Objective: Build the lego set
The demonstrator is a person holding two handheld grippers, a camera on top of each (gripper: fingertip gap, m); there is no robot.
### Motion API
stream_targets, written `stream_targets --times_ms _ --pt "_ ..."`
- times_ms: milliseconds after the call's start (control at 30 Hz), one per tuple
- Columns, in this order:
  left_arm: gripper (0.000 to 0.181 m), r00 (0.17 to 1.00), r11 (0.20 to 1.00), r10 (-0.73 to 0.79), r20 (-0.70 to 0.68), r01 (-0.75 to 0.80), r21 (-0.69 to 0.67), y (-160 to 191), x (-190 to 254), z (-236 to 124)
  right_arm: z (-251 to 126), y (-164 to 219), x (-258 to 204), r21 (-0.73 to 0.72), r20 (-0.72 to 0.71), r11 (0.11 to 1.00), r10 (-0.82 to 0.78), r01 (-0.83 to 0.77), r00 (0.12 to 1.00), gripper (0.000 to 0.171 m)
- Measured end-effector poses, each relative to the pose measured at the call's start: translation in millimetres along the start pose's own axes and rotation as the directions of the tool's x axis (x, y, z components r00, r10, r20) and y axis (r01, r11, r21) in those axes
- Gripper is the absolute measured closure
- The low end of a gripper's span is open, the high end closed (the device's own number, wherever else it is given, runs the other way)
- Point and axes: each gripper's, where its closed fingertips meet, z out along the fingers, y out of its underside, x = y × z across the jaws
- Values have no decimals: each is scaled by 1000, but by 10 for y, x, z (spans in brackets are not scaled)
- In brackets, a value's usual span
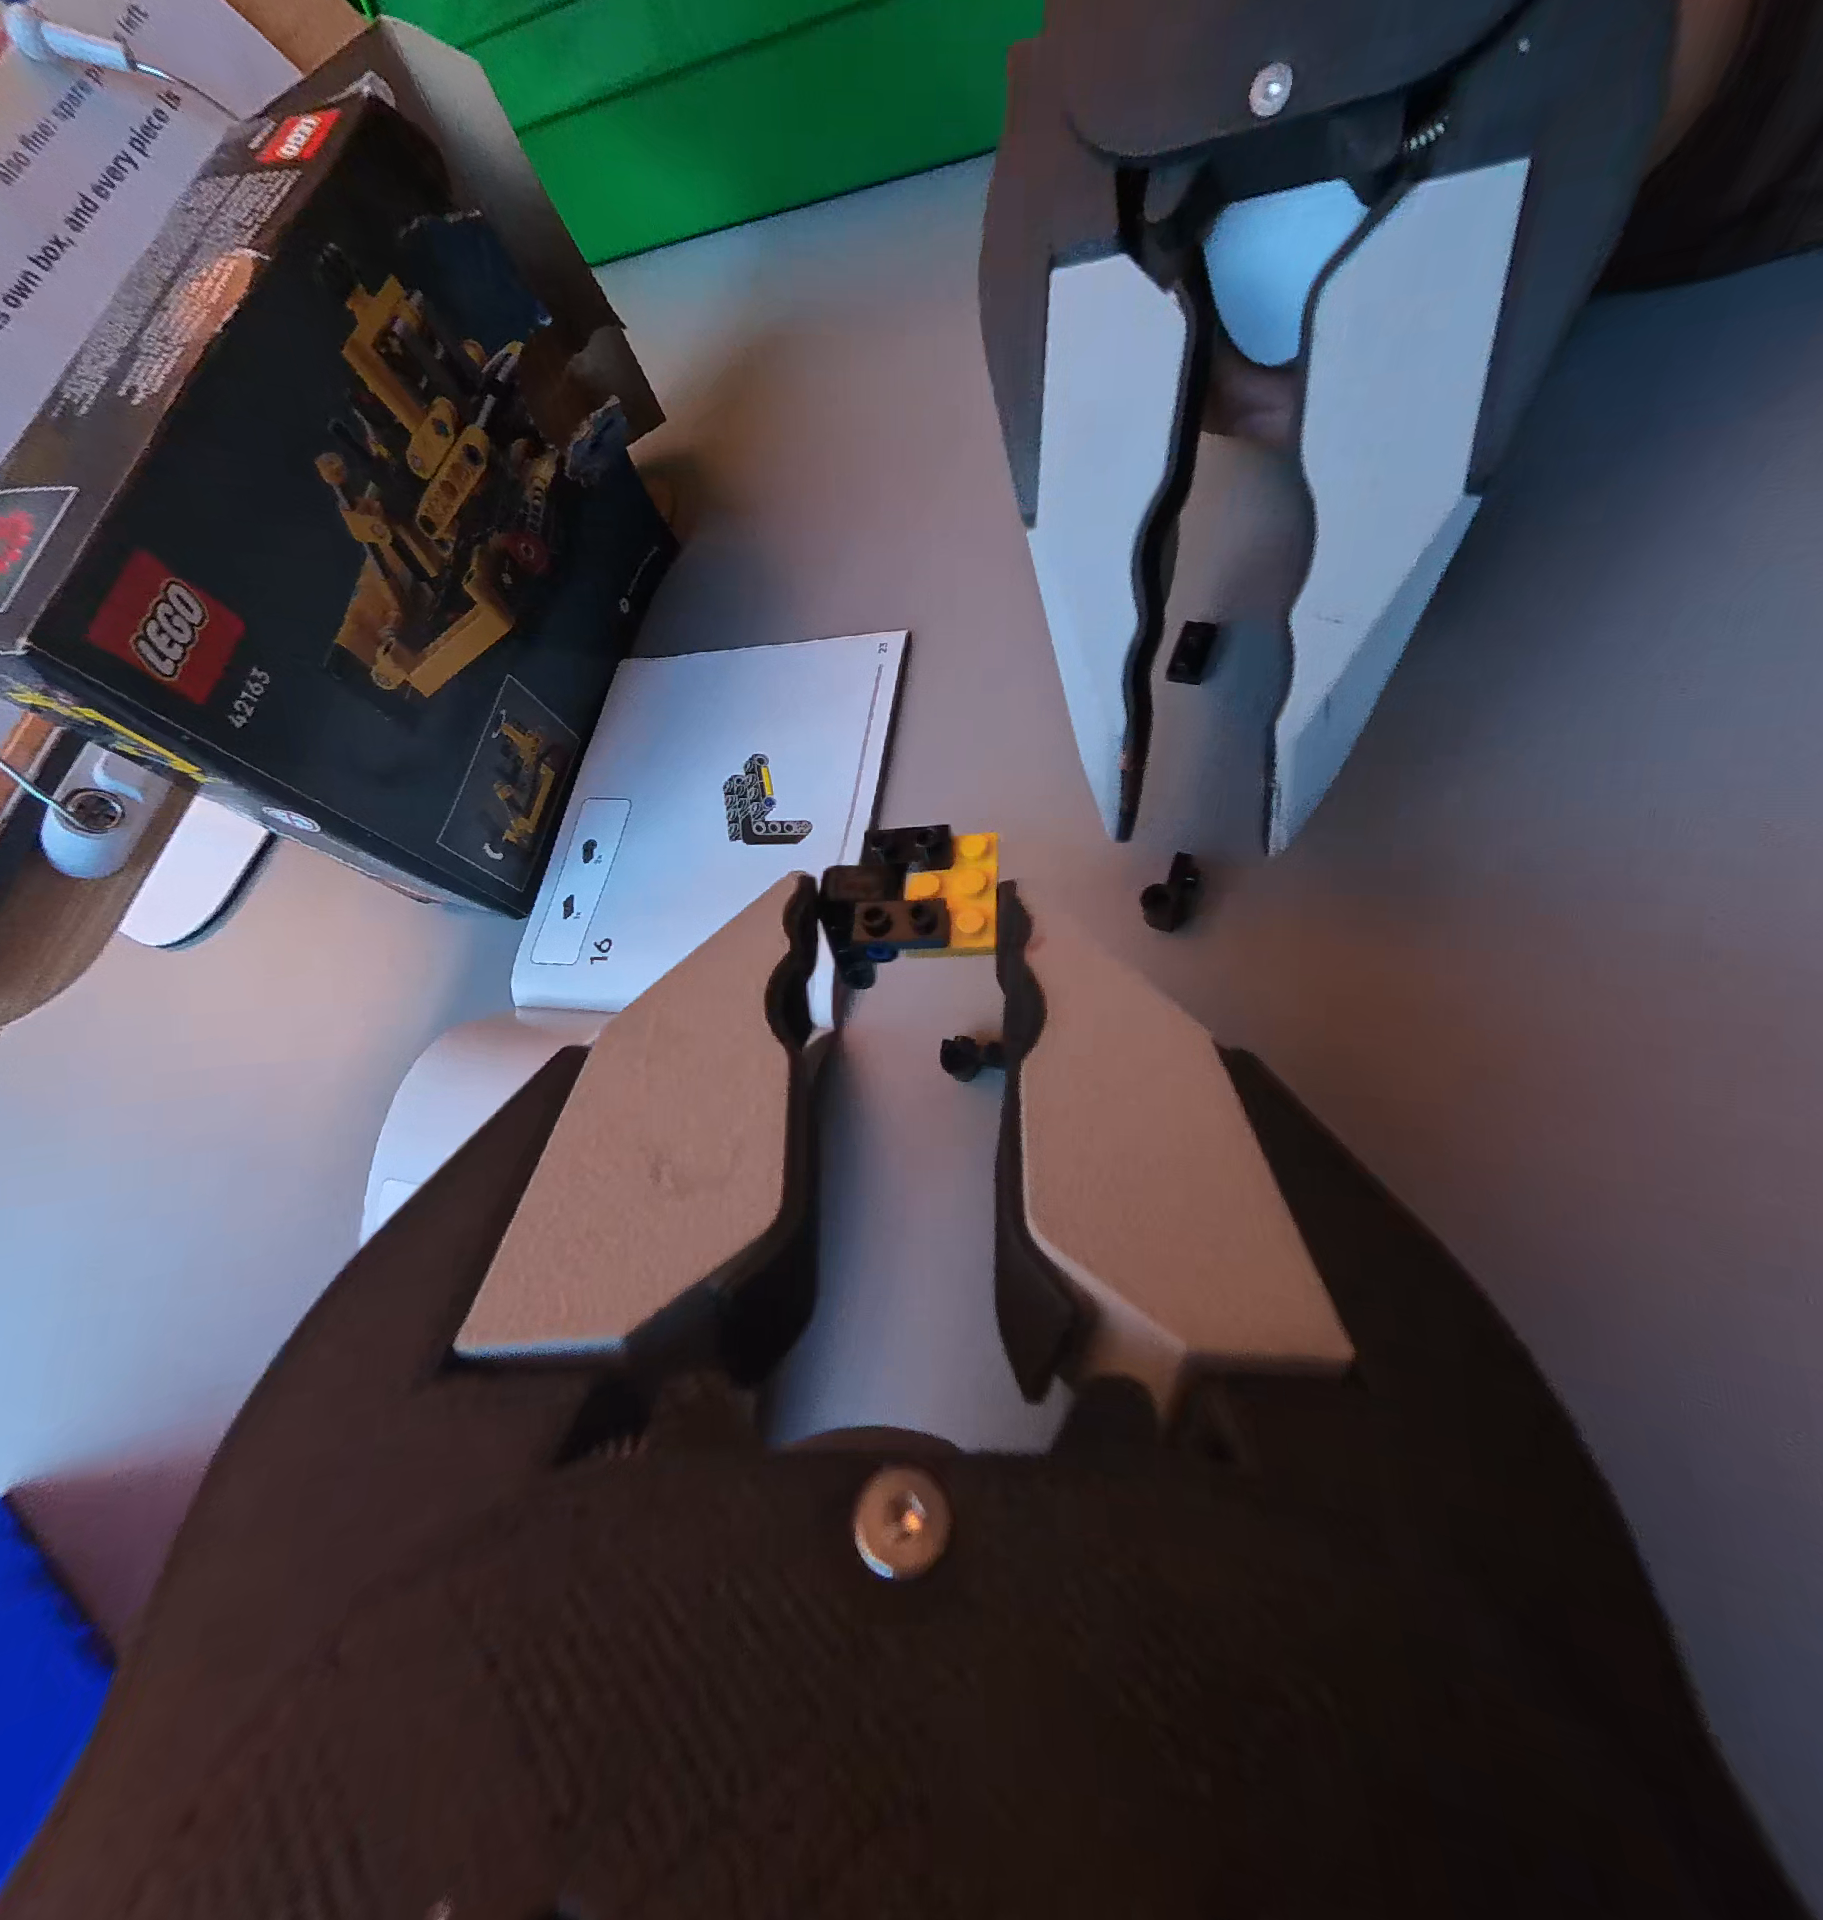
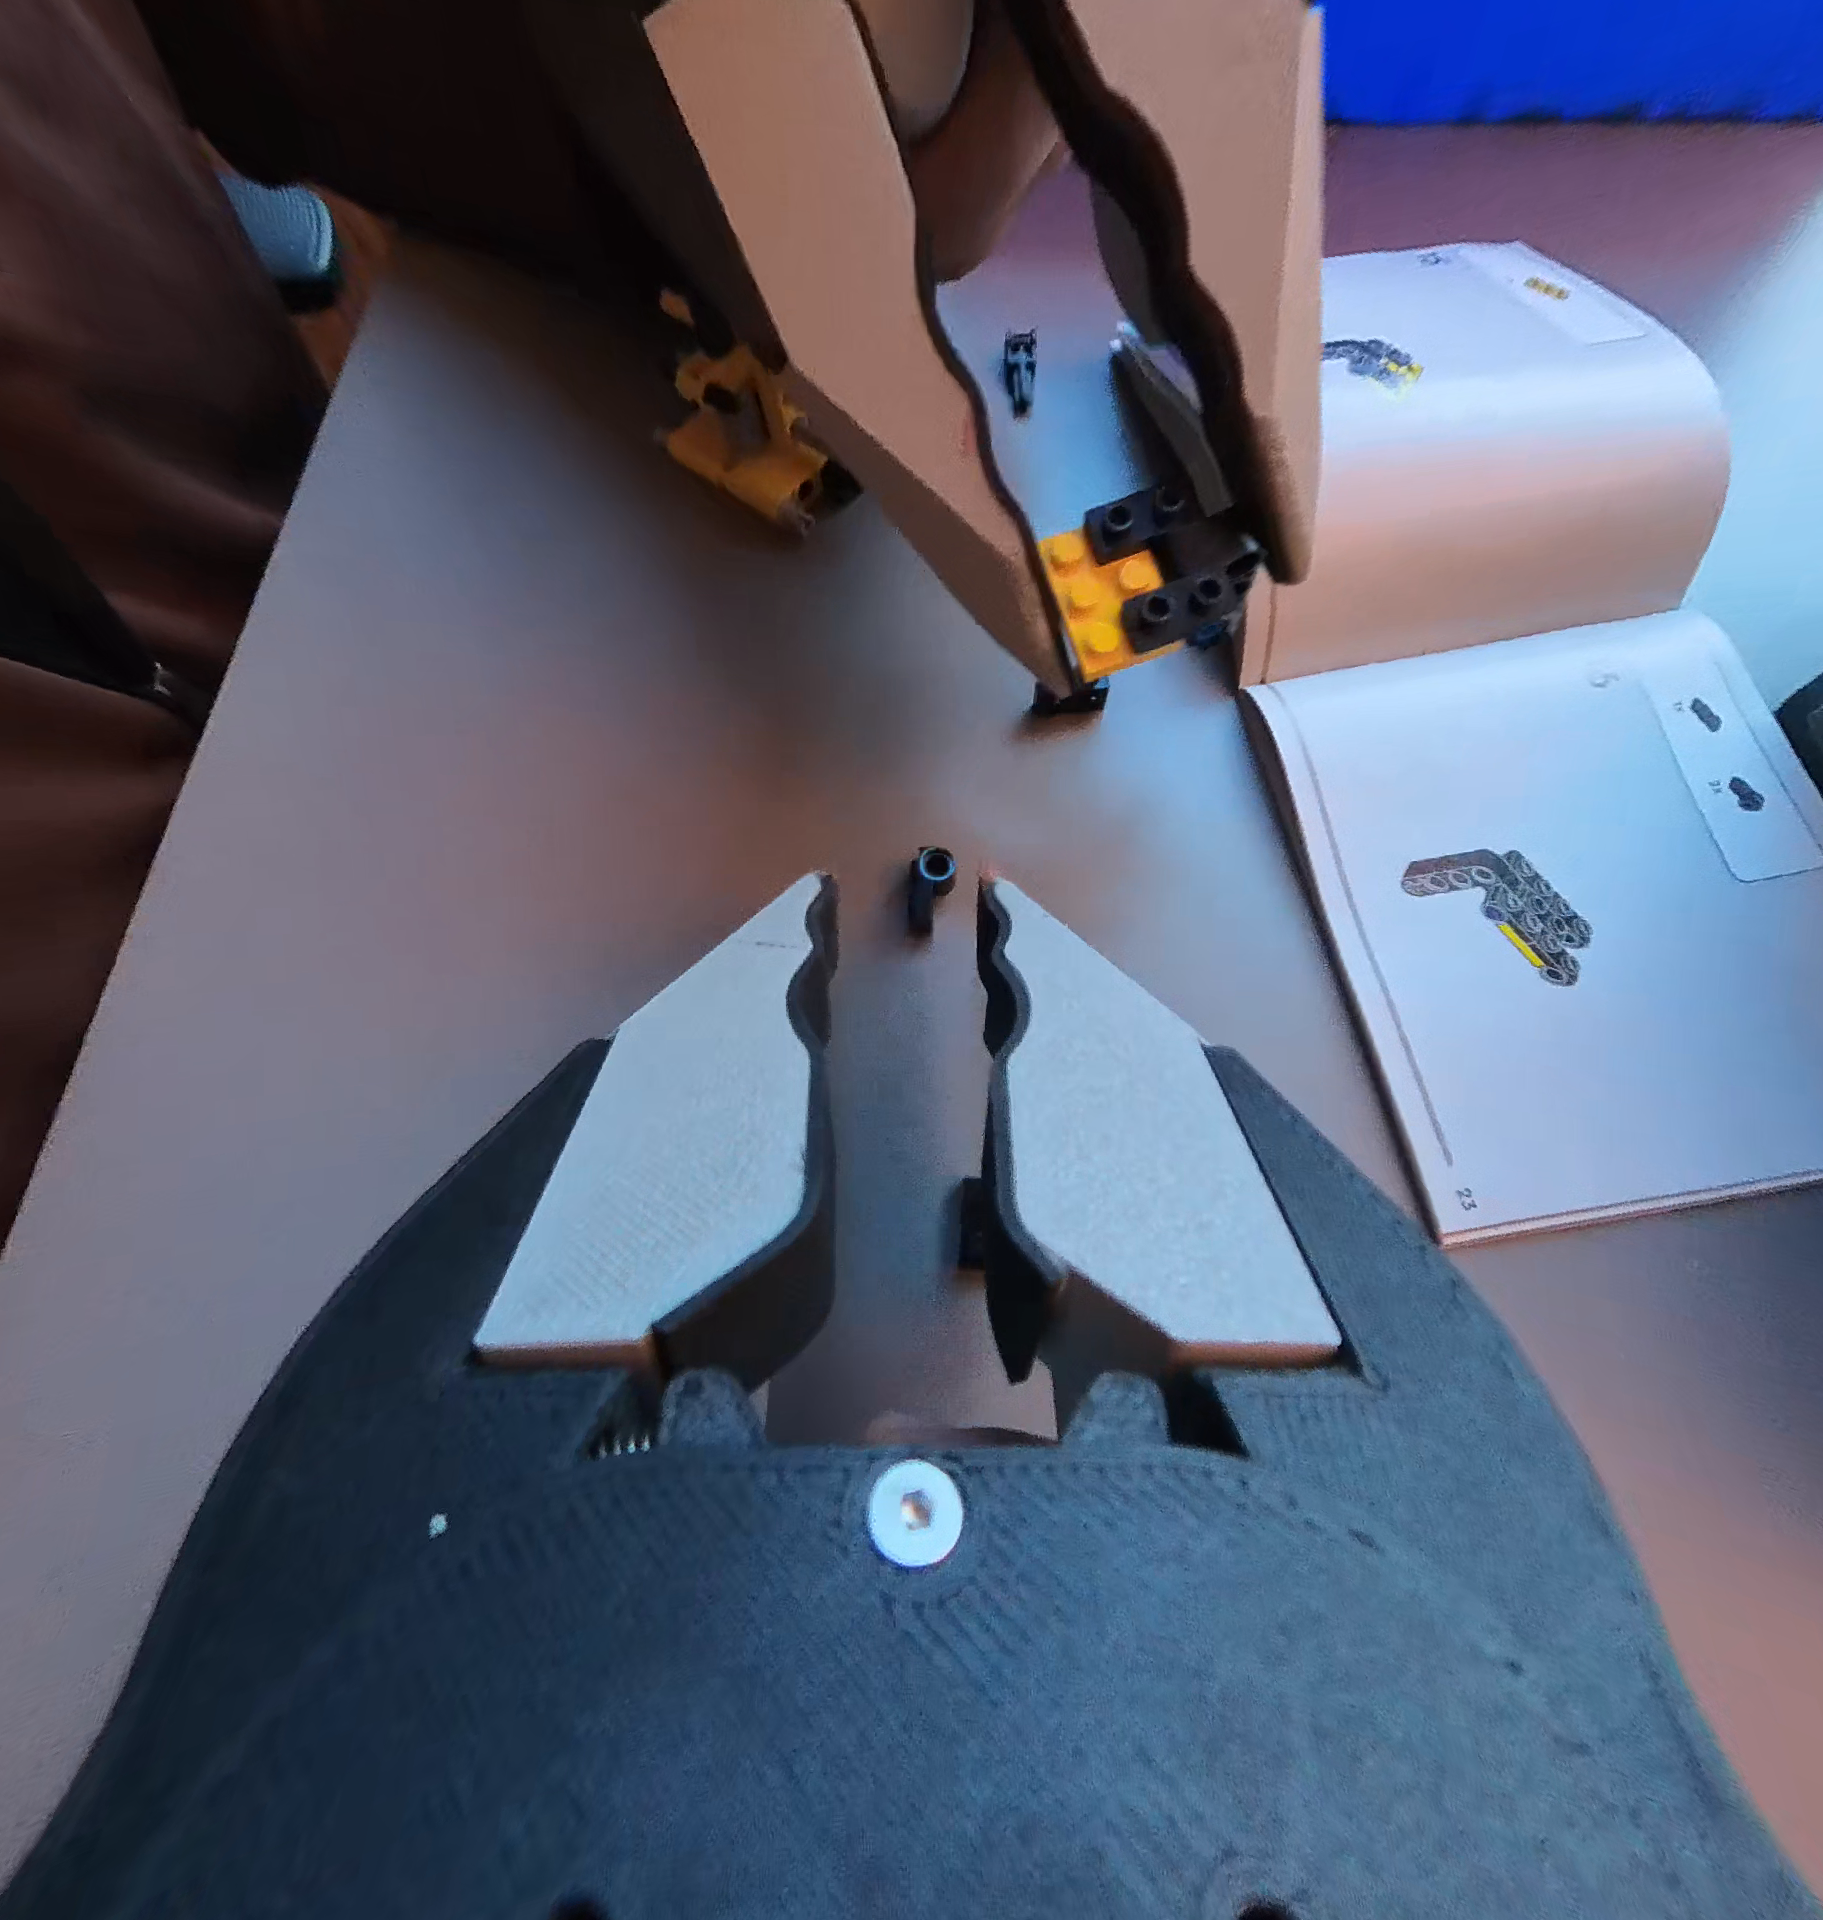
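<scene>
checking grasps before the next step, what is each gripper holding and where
The left gripper holds the yellow and black brick assembly by its two opposite sides, at the jaws' tips. The right gripper is open and holds nothing.

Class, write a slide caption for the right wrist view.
Open right hand-held gripper nears a small black peg on the table.

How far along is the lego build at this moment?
Early. Done: a yellow sub-assembly sits aside. In hand: the left gripper clamps a yellow-and-black plate stack; the right gripper, open, frames a loose black connector. Left: other black pieces and later booklet steps.
</scene>
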Motion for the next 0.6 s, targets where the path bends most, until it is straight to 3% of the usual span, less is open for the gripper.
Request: stream_targets --times_ms 33,233,367,433,600 --pt "149 1000 1000 2 8 -2 0 -4 -7 -4 13 14 -1 -12 -6 1000 -8 8 1000 148" --pt "150 1000 999 -1 -12 2 47 -106 61 -38 96 113 23 -95 -44 995 -40 36 998 151" --pt "150 1000 999 -1 -4 1 49 -99 52 -28 101 113 29 -98 -57 994 -56 50 997 157" --pt "150 1000 999 18 6 -18 49 -103 61 -25 100 113 14 -99 -53 993 -68 62 996 169" --pt "150 997 997 65 33 -66 49 -124 71 -33 67 65 31 -63 -66 996 -64 60 996 171"
